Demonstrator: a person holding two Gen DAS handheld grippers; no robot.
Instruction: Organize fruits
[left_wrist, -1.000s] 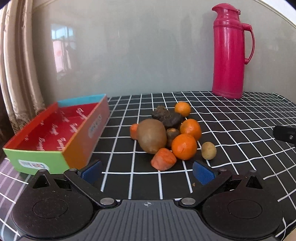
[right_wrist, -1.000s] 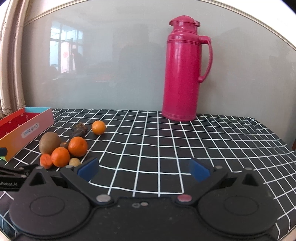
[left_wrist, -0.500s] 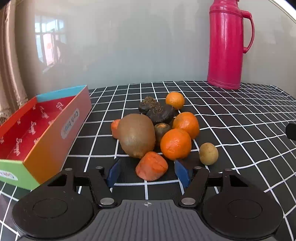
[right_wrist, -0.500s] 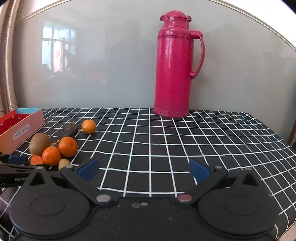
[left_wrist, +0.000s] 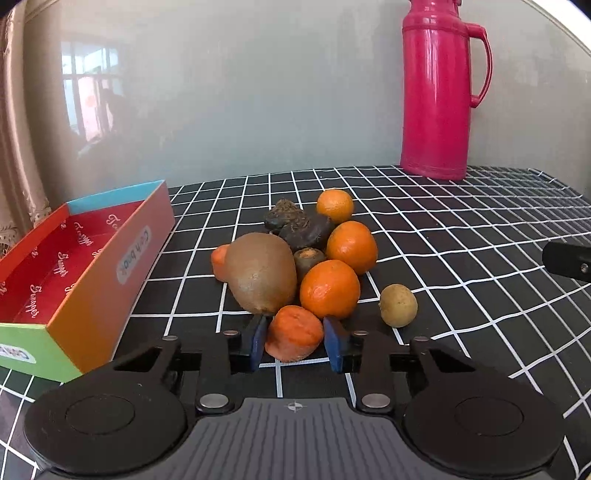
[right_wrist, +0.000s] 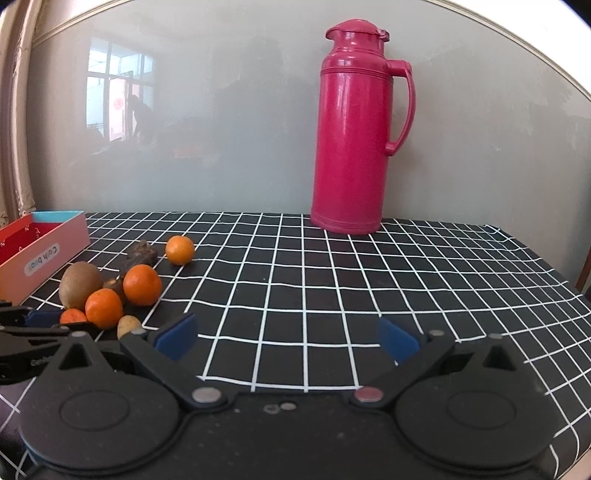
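Observation:
A pile of fruit lies on the black grid tablecloth (left_wrist: 461, 236): a brown kiwi (left_wrist: 261, 277), three oranges (left_wrist: 329, 288), dark lumpy pieces (left_wrist: 303, 229), a small yellowish fruit (left_wrist: 398, 305) and an orange-red chunk (left_wrist: 294, 333). My left gripper (left_wrist: 295, 341) is shut on that chunk at the pile's near edge. A colourful open box (left_wrist: 85, 273) stands left of the pile. My right gripper (right_wrist: 286, 338) is open and empty to the right of the pile (right_wrist: 110, 291).
A tall pink thermos (right_wrist: 354, 133) stands at the back against the grey wall. A curtain (left_wrist: 18, 155) hangs at the far left. The table's right edge (right_wrist: 569, 280) drops off near the right gripper.
My left gripper moved forward to the pile and its blue pads closed in on the orange-red chunk. The right gripper shifted slightly and stayed open.

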